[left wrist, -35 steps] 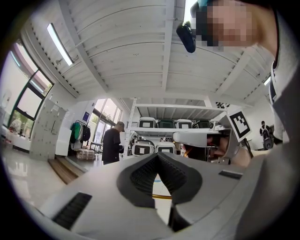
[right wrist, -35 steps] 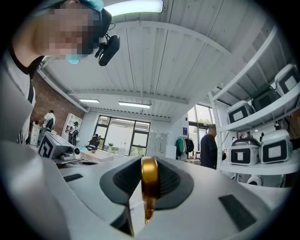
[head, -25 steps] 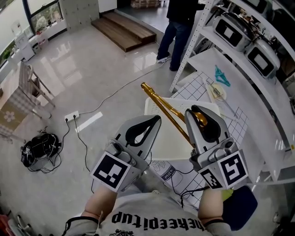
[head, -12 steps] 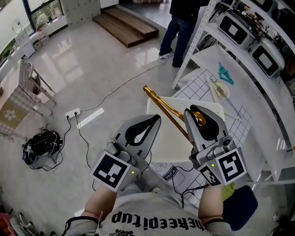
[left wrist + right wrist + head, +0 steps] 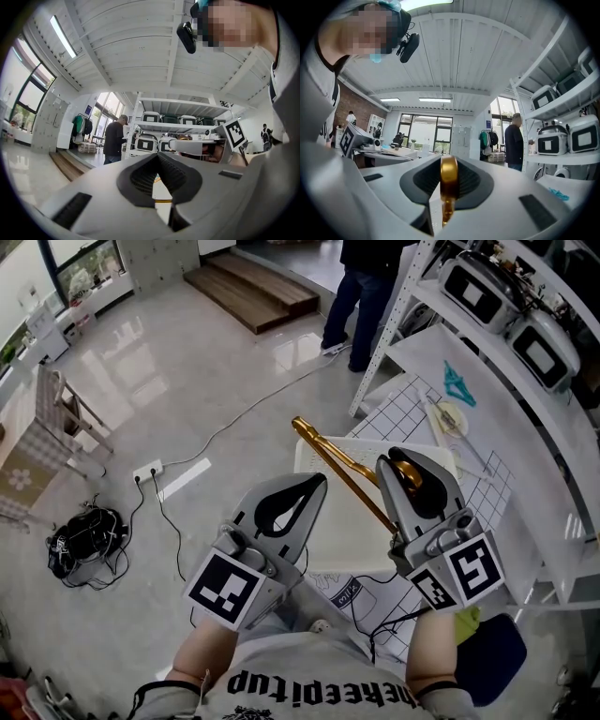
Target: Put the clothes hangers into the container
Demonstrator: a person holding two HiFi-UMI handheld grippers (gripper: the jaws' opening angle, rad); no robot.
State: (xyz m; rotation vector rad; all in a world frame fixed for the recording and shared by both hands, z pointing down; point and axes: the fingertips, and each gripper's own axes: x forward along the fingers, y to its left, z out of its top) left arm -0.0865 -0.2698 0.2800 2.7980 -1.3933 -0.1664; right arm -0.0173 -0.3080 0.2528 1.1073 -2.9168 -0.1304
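A gold clothes hanger (image 5: 342, 460) slants from upper left into my right gripper (image 5: 417, 463), which is shut on its curved end. In the right gripper view the gold hanger (image 5: 449, 180) stands upright between the ridged pads of that gripper (image 5: 449, 161). Under both grippers lies a white rectangular container (image 5: 323, 521); the hanger hangs above it. My left gripper (image 5: 314, 482) is held beside the right one, jaws closed tip to tip with nothing in them. The left gripper view shows the same gripper (image 5: 157, 154) closed and empty.
A white shelf rack (image 5: 487, 362) with several appliances stands at the right, a teal item (image 5: 457, 381) on its shelf. A person (image 5: 361, 287) stands by it. On the floor lie a cable with a power strip (image 5: 145, 474) and a black bundle (image 5: 84, 540).
The right gripper with the gold hanger has shifted slightly toward the container. The left gripper has stayed where it was.
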